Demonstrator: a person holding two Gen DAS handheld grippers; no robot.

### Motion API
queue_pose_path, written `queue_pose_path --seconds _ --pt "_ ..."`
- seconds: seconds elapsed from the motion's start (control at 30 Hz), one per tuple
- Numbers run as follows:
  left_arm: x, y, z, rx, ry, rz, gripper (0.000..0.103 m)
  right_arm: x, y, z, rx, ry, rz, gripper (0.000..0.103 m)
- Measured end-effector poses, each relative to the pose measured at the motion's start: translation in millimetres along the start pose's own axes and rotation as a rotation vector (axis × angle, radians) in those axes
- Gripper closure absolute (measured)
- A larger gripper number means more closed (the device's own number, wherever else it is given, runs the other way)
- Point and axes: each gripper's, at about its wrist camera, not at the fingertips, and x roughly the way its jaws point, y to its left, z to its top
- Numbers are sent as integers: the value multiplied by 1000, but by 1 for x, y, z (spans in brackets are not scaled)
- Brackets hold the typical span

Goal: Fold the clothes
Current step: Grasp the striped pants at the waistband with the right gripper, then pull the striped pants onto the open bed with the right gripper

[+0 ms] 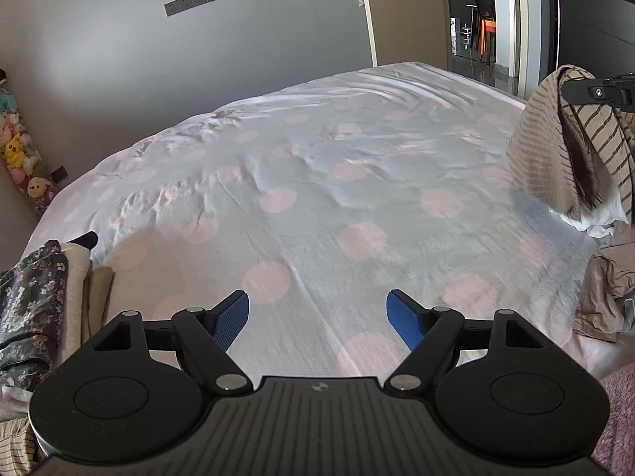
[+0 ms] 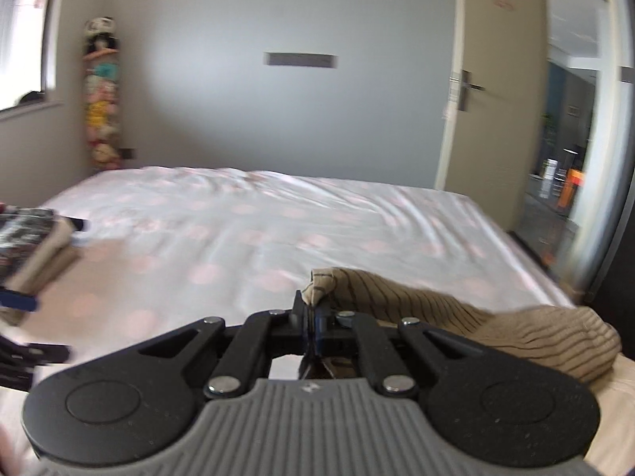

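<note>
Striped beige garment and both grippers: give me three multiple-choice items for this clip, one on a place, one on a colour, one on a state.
1. Where does the folded clothes stack lie on the bed?
A. Left edge
B. Centre
C. Far corner by the door

2. What colour are the dots on the bedsheet?
A. Green
B. Pink
C. Black

3. How is the left gripper?
A. Shut on cloth
B. Open, holding nothing
C. Out of view

Answers:
1 A: the folded clothes stack sits at the sheet's left edge.
2 B: the pale dotted bedsheet bears pink dots.
3 B: the left gripper stands wide with only sheet between, while the right gripper pinches the striped beige garment.
</note>
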Motion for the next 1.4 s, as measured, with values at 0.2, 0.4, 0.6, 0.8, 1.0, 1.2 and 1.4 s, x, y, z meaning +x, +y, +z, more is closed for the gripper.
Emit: queue_pose_path --seconds 0.2,0.4,0.6,0.8,1.0,1.2,1.4 --pt "-17 36 -15 -40 -16 26 27 -20 101 4 -21 -9 297 99" --pt "-27 76 -38 -83 3 71 27 -8 176 -23 -24 99 413 99" --pt "-26 104 -63 -128 50 62 27 5 187 -54 7 198 403 59" --pt "-20 108 -80 -154 75 -5 27 10 143 -74 3 281 249 56" --pt "8 84 -86 -111 131 -85 27 38 75 -103 18 417 24 53" --pt "39 51 -89 -34 201 -165 27 67 16 -121 41 515 -94 53" --pt "65 17 -96 14 272 -252 27 102 -14 -129 110 566 -93 53"
